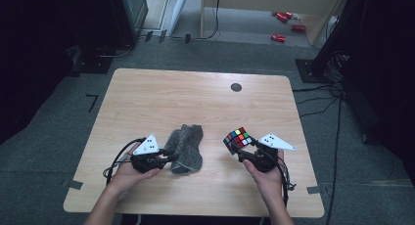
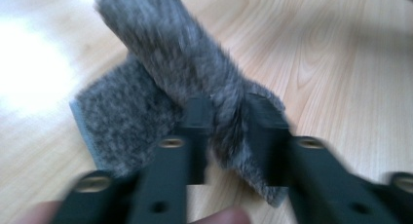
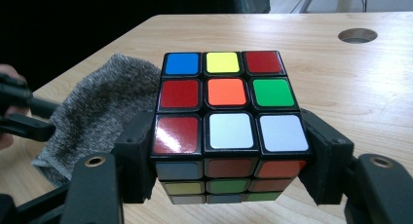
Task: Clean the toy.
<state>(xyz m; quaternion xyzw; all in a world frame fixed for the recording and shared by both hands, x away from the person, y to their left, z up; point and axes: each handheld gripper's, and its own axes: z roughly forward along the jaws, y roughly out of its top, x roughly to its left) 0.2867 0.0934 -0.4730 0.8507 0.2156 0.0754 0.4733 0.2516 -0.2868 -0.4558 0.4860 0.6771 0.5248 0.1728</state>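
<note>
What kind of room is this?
Probably a lab or workshop: a bare wooden table on grey carpet, cables trailing over the floor, and dark equipment stands around it.
</note>
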